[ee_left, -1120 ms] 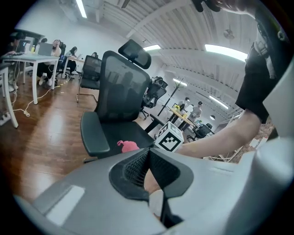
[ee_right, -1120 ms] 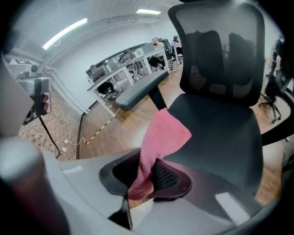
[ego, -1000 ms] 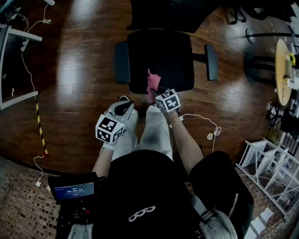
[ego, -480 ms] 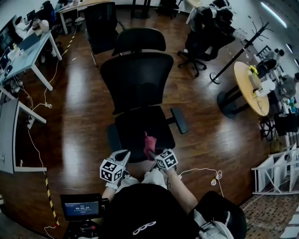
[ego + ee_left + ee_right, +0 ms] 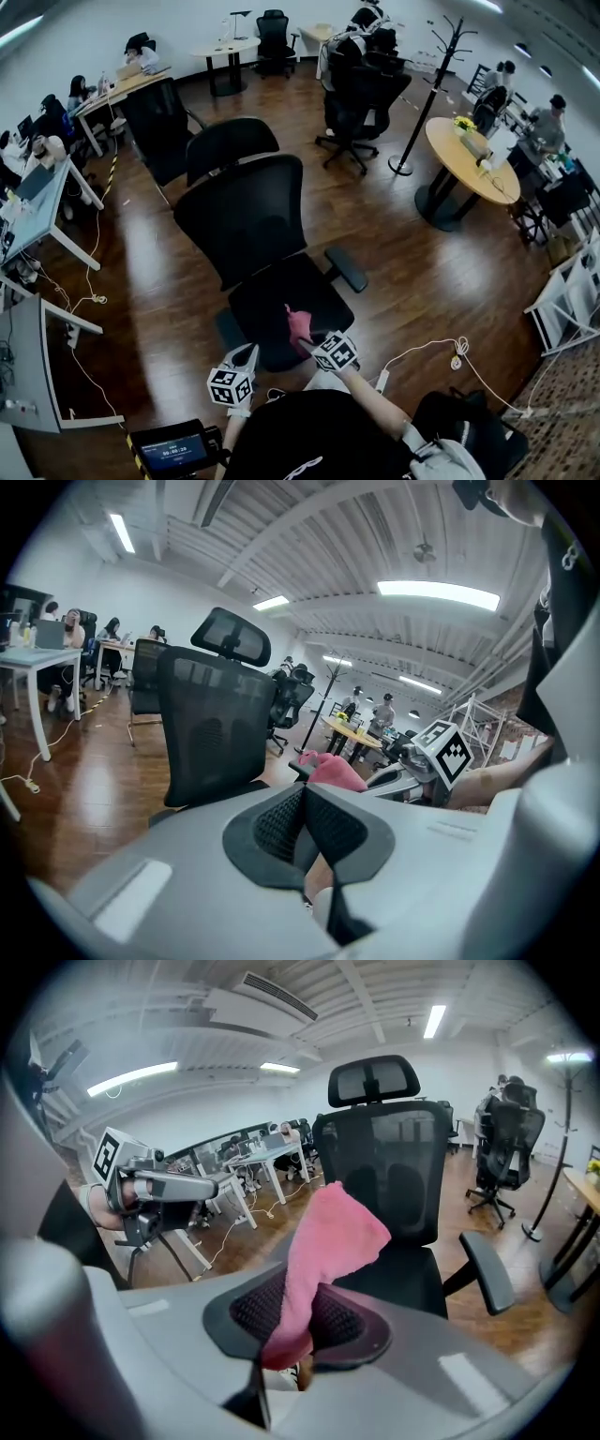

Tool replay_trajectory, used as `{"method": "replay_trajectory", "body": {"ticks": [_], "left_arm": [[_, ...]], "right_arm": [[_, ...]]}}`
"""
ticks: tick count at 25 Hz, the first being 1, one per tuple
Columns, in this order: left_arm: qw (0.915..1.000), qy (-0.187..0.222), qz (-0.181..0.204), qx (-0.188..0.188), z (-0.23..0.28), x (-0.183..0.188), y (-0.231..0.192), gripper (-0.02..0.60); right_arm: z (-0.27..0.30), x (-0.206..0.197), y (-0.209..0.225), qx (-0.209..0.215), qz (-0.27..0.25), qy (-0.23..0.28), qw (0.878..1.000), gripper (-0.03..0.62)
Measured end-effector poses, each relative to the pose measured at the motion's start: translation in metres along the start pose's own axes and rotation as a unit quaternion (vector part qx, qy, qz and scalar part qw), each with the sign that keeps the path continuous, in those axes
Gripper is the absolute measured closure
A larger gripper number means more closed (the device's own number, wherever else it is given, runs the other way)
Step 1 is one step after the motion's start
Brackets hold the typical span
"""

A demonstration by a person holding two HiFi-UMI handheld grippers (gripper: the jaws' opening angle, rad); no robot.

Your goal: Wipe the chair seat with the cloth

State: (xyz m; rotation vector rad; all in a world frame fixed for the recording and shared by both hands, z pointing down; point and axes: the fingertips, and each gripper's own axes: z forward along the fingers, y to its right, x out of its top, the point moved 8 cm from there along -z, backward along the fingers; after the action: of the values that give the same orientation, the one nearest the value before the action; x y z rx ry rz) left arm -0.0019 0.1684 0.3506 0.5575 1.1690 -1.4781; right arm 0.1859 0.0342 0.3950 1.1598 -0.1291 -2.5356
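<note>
A black mesh office chair [image 5: 253,220] stands in front of me, its seat [image 5: 272,302] just past both grippers. My right gripper [image 5: 314,342] is shut on a pink cloth [image 5: 298,325], which sticks up over the seat's front edge. In the right gripper view the pink cloth [image 5: 323,1251] rises from between the pads, with the chair [image 5: 394,1176] behind it. My left gripper [image 5: 246,358] is held at the seat's front left, jaws shut and holding nothing. The left gripper view shows the chair [image 5: 211,728], the cloth [image 5: 333,769] and the right gripper [image 5: 398,775].
More black chairs [image 5: 361,89] stand further back, with a coat stand [image 5: 427,89] and a round wooden table [image 5: 467,155] to the right. Desks [image 5: 37,202] with seated people line the left side. A white cable [image 5: 441,352] lies on the wood floor at the right.
The head view has tilted up from the floor to the room. Both grippers stay near the seat's front edge, the right one still holding the cloth.
</note>
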Motion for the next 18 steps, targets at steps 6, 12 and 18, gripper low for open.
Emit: {"method": "replay_trajectory", "body": {"ticks": [6, 12, 18], "left_arm": [[1.0000, -0.002, 0.002, -0.009, 0.003, 0.001, -0.005, 0.589], [0.9998, -0.003, -0.008, -0.015, 0.002, -0.007, -0.007, 0.589], [0.9998, -0.008, -0.007, -0.019, -0.001, -0.011, -0.005, 0.589]], "right_arm": [[0.002, 0.005, 0.002, -0.003, 0.003, 0.001, 1.000, 0.528], [0.000, 0.011, 0.008, -0.015, 0.004, 0.008, 1.000, 0.528], [-0.003, 0.003, 0.003, -0.012, 0.012, 0.004, 1.000, 0.528]]}}
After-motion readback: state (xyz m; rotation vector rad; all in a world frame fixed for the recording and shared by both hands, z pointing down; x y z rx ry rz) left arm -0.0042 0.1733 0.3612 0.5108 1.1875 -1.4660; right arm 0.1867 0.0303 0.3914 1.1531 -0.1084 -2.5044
